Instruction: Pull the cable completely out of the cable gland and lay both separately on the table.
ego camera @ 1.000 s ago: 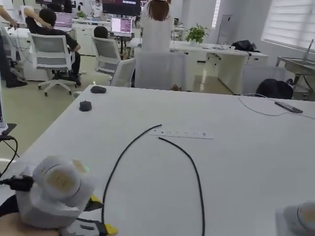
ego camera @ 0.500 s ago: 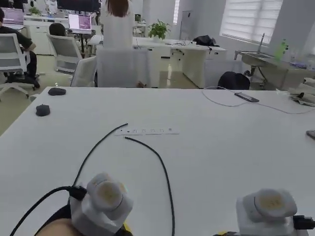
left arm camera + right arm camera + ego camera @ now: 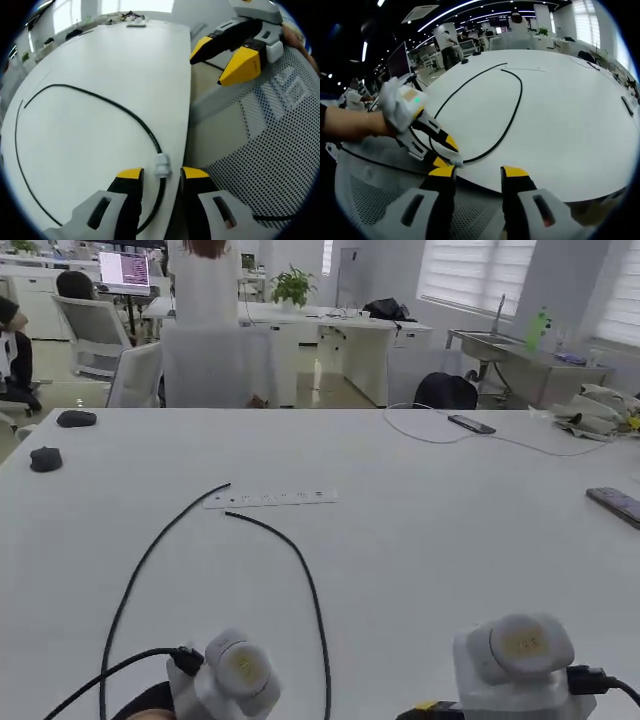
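Cable gland [image 3: 161, 165] sits at near edge of counter [image 3: 450, 540], with cable [image 3: 314, 605] through it. Cable loops far out from that edge. I hold left gripper [image 3: 163, 173] at edge to catch gland. Jaws part open, gland between tips, no squeeze that I can see. Right gripper [image 3: 479, 172] hangs just off edge, jaws open, holding nothing, ready, I think, to pull cable.

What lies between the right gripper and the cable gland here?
No object: in the left gripper view, only the table edge and mesh chair back separate the right gripper from the cable gland.
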A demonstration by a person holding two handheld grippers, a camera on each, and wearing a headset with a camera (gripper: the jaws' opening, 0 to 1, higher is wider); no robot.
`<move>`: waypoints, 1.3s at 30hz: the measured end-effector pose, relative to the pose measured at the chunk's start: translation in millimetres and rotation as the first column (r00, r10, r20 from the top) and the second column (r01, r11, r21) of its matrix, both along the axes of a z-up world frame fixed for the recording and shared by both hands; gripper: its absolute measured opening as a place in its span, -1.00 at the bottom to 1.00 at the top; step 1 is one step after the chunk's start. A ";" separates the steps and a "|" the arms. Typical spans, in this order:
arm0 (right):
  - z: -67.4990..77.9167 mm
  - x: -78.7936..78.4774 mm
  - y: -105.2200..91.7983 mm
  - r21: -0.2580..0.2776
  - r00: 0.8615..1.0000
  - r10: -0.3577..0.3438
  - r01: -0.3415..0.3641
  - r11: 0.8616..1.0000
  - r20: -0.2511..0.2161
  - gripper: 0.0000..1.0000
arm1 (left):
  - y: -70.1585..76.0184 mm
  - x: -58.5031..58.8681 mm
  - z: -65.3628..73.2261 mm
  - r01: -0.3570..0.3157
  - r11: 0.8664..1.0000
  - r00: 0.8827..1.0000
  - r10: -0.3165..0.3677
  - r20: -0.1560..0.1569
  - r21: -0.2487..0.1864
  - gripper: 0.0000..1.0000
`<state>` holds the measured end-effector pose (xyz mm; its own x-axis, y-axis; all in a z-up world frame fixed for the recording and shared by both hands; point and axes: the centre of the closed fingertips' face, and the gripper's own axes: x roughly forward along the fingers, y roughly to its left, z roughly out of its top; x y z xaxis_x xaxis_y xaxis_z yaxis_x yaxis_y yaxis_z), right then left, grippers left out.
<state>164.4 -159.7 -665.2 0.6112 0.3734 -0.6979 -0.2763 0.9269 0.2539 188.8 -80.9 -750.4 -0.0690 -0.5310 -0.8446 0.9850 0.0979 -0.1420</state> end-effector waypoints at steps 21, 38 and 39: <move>-2.5 -1.7 -0.2 -0.016 1.000 0.011 -0.011 1.000 -0.009 -0.28 | 0.5 3.6 4.6 -0.033 0.999 0.999 0.033 0.018 -0.002 -0.66; 1.7 0.0 3.7 -0.017 1.000 0.028 -0.028 0.999 0.009 -0.26 | 32.4 23.3 111.2 -0.129 0.975 0.987 0.145 0.073 -0.183 -0.66; 6.2 4.7 4.3 -0.002 0.999 0.011 -0.011 1.000 0.042 -0.26 | 35.3 23.2 115.7 -0.124 0.976 0.986 0.142 0.087 -0.181 -0.66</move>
<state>169.2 -155.4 -659.0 0.6361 0.3794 -0.6719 -0.2970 0.9241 0.2406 212.0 -45.5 -634.6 0.0911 -0.6691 -0.7376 0.9748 0.2112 -0.0712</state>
